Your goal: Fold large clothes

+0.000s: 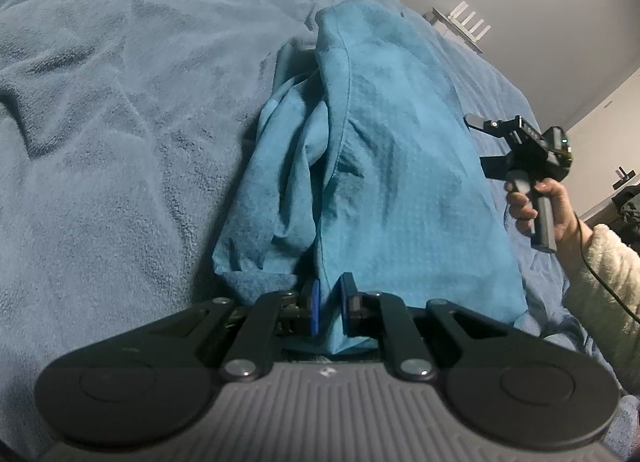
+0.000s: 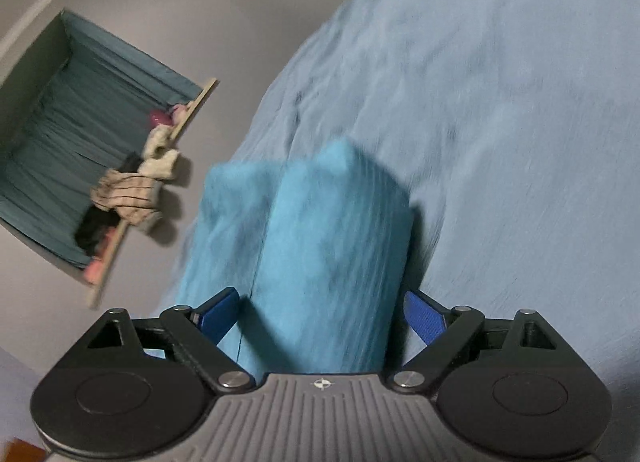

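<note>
Left gripper (image 1: 329,308), low centre of its view, pinched the teal garment (image 1: 376,166), anchoring a hem on the blue bedcover (image 1: 100,102). Right gripper (image 2: 320,316) gaped wide around blurred teal cloth mid-frame, pads apparently clear, probably repositioning.

Left wrist cam sits just behind the left gripper (image 1: 327,308), looking fwd and angled down along its fingers, very near the teal garment (image 1: 384,166) that fills mid-frame, w/ the blue bed cover (image 1: 120,102) spreading left and far wall top right. Right gripper (image 1: 478,142) and the hand (image 1: 540,202) holding it show at its right edge. Right wrist cam sits behind its own spread fingers (image 2: 424,320), tilted/rolled, close on the same garment (image 2: 320,242), blurred; bed cover (image 2: 500,102) right, curtained window (image 2: 80,134) left. Shared: garment and bed cover.
</note>
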